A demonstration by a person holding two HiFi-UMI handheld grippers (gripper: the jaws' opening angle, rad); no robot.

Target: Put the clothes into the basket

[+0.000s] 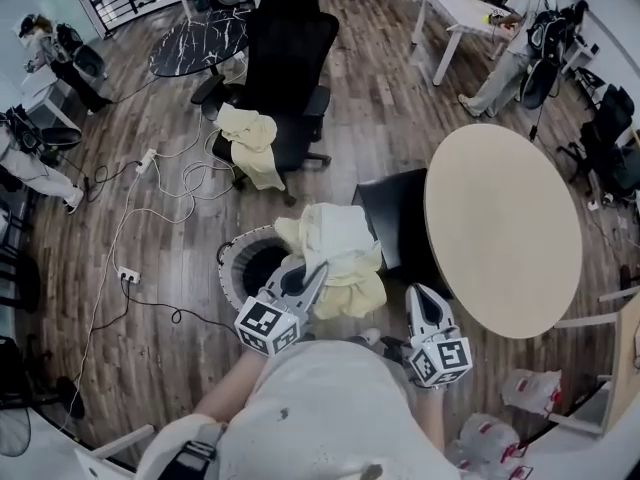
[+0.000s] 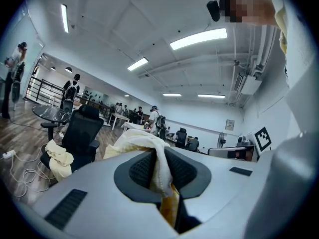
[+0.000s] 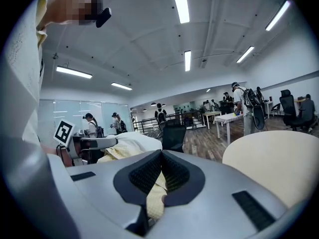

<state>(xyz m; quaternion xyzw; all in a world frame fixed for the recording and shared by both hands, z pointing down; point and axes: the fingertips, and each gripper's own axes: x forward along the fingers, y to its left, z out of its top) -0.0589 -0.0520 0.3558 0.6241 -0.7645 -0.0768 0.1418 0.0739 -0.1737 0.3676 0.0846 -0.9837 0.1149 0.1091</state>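
Note:
A bundle of pale yellow and white clothes (image 1: 338, 251) hangs between my two grippers, partly over the round ribbed basket (image 1: 232, 258) on the floor. My left gripper (image 1: 312, 274) is shut on a white and yellow fold, which shows pinched between its pads (image 2: 162, 180). My right gripper (image 1: 413, 294) is shut on a yellow fold of the same bundle (image 3: 158, 176). Another pale yellow garment (image 1: 251, 144) lies draped on the seat of a black office chair (image 1: 290, 58), farther off; it also shows in the left gripper view (image 2: 59, 159).
A round beige table (image 1: 505, 230) stands to the right, with a black seat (image 1: 396, 214) beside it. White cables and a power strip (image 1: 128, 275) run over the wood floor at left. A dark round table (image 1: 198, 42) and several people are farther away.

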